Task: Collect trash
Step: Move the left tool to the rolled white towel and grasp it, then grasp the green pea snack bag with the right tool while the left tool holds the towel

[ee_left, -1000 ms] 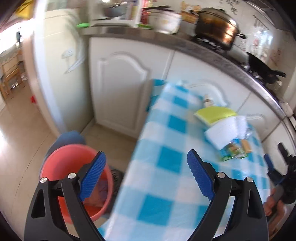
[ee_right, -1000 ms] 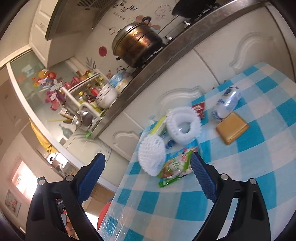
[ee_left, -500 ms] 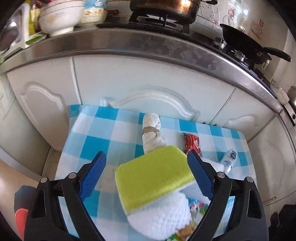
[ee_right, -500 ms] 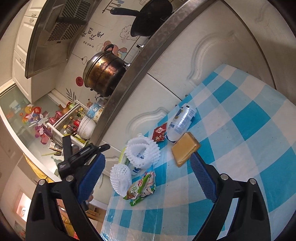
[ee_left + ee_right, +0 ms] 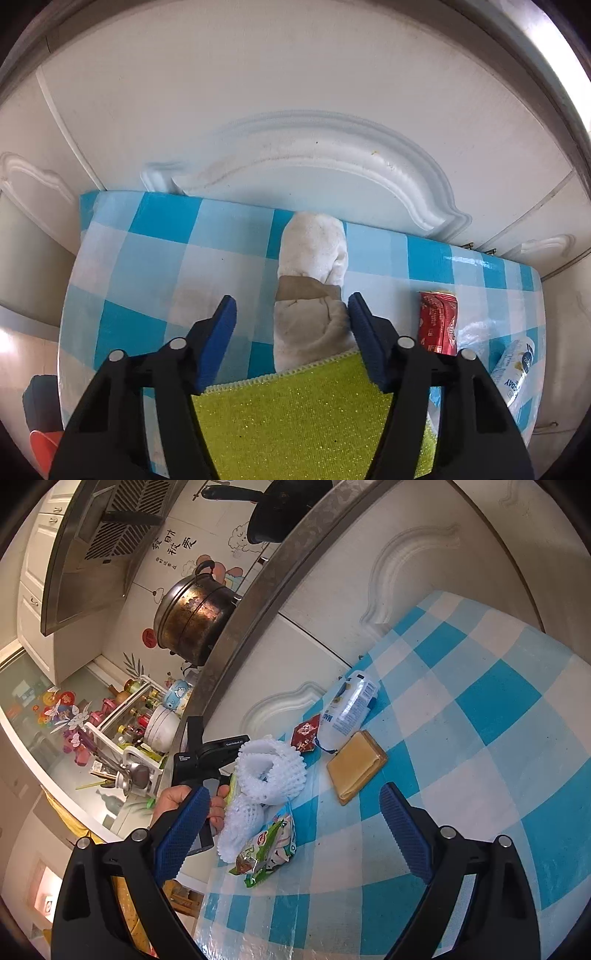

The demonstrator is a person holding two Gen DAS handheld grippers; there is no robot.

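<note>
In the left wrist view a white rolled bundle (image 5: 312, 258) with a brown band lies on the blue checked table (image 5: 155, 258) by its far edge. My left gripper (image 5: 291, 306) points down over the bundle with its jaws closing. The right pad touches the bundle's side; the left pad stands apart. A yellow-green scouring cloth (image 5: 314, 413) lies under the gripper. In the right wrist view my right gripper (image 5: 293, 795) hangs open and empty above white foam nets (image 5: 271, 771), a green snack wrapper (image 5: 269, 849), a brown pad (image 5: 356, 768), a crushed bottle (image 5: 349, 709) and a red packet (image 5: 306, 733).
White cabinet doors (image 5: 295, 110) rise right behind the table's far edge. A red bucket (image 5: 44, 443) shows on the floor at the lower left. A person's hand (image 5: 177, 805) holds the left gripper beside the foam nets. A pot (image 5: 192, 616) stands on the counter above.
The left gripper swung from above the red bucket across the table to the white bundle at the far edge, and its jaws narrowed. The right gripper rolled a little and stayed open.
</note>
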